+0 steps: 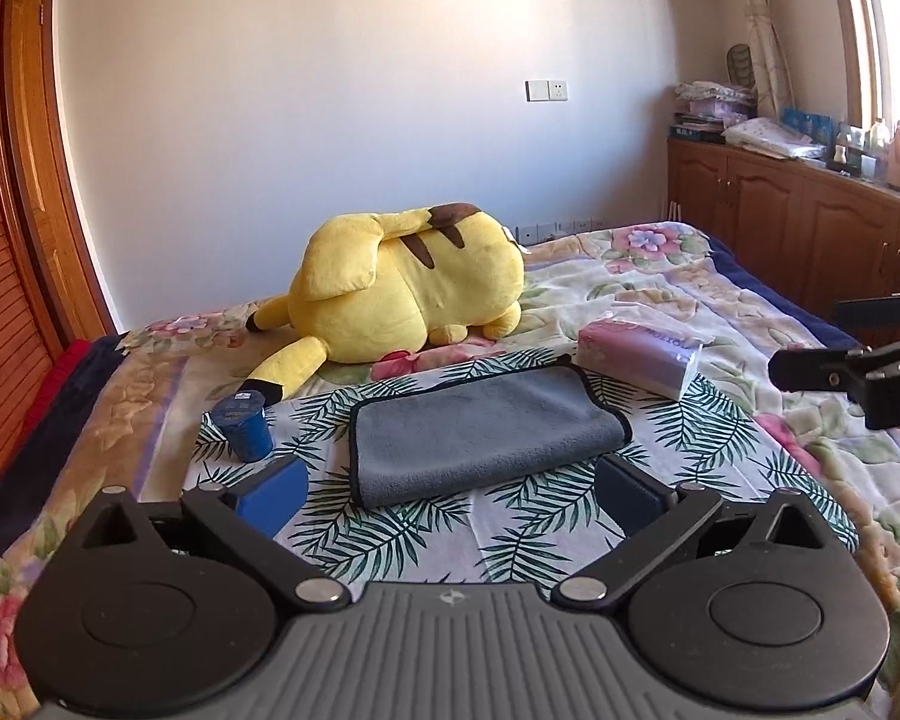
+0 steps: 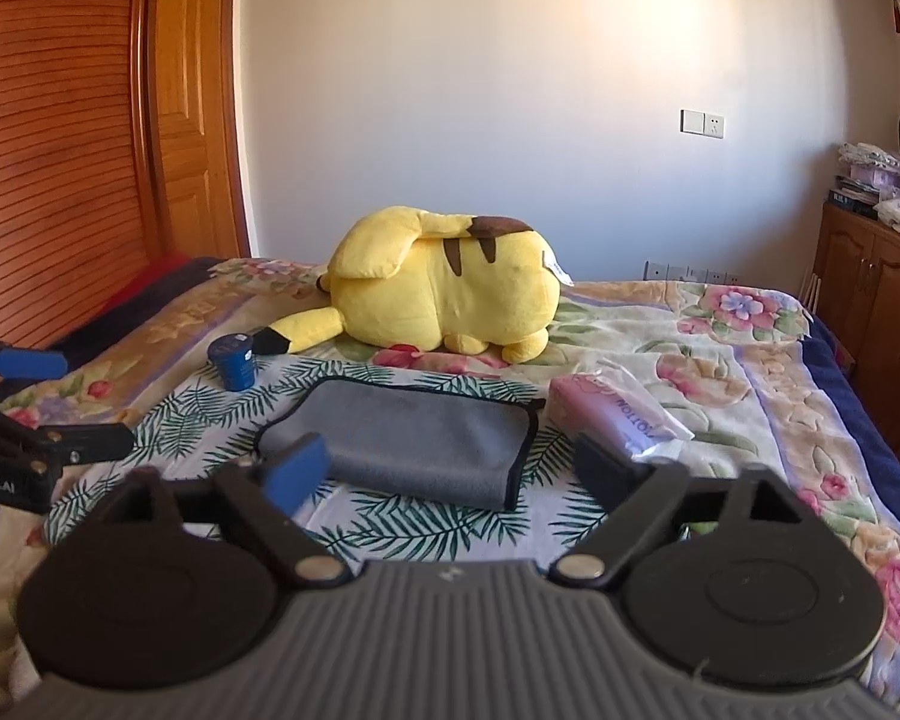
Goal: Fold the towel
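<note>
A grey towel with black trim (image 1: 480, 432) lies folded over on a palm-leaf cloth (image 1: 390, 528) on the bed; it also shows in the right wrist view (image 2: 408, 438). My left gripper (image 1: 450, 489) is open and empty, held just in front of the towel's near edge. My right gripper (image 2: 456, 468) is open and empty, also just short of the towel. The right gripper shows at the right edge of the left wrist view (image 1: 858, 360). The left gripper shows at the left edge of the right wrist view (image 2: 42, 408).
A yellow plush toy (image 1: 408, 288) lies behind the towel. A blue cup (image 1: 246, 426) stands left of the towel. A pink tissue pack (image 1: 636, 354) lies to its right. Wooden cabinets (image 1: 810, 228) line the right wall, a wooden wardrobe (image 2: 90, 120) the left.
</note>
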Available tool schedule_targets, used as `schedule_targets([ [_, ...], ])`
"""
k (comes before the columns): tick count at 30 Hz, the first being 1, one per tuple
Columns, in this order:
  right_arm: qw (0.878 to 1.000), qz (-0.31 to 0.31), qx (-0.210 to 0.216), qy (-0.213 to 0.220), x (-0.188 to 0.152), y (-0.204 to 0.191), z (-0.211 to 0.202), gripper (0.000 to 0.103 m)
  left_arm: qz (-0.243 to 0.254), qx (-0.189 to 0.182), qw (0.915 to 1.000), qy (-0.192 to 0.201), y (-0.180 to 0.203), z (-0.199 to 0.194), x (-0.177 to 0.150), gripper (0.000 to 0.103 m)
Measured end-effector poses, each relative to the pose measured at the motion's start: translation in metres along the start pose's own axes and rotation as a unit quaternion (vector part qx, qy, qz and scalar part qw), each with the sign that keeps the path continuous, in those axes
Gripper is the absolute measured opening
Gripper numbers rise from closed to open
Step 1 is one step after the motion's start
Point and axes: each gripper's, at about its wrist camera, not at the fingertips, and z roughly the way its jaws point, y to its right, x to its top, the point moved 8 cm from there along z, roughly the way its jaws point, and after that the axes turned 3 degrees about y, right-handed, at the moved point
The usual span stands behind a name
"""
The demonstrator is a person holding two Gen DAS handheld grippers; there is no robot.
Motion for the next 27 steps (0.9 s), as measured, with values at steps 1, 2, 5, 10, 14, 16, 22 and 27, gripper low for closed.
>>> schedule_targets([
  [1,1.0,0.002,0.0,-0.001,-0.002,-0.001,-0.001,0.1,-0.002,0.0,1.0,0.001,0.001,-0.002,-0.001,0.087],
  [2,1.0,0.003,0.001,-0.001,-0.004,-0.002,-0.002,0.1,-0.005,0.001,1.0,0.002,0.001,-0.004,-0.003,0.087],
  [5,1.0,0.011,0.002,-0.008,-0.009,-0.004,-0.005,0.102,-0.012,0.002,0.9999,0.004,0.002,-0.008,-0.008,0.087],
  [10,1.0,0.006,-0.003,-0.01,-0.016,-0.007,-0.012,0.103,-0.013,0.005,0.9999,0.007,0.007,-0.016,-0.015,0.087],
  [14,1.0,0.012,-0.006,-0.012,-0.022,-0.006,-0.018,0.103,-0.01,0.011,0.9999,0.007,0.01,-0.022,-0.022,0.087],
  [16,1.0,0.016,-0.008,-0.012,-0.026,-0.006,-0.021,0.103,-0.012,0.011,0.9999,0.006,0.012,-0.026,-0.026,0.087],
  [22,0.999,0.027,-0.012,-0.014,-0.038,-0.004,-0.03,0.103,-0.014,0.03,0.9994,0.0,0.016,-0.037,-0.043,0.087],
  [27,0.999,0.031,-0.02,-0.012,-0.048,-0.001,-0.04,0.103,-0.03,0.034,0.999,-0.002,0.02,-0.047,-0.059,0.087],
])
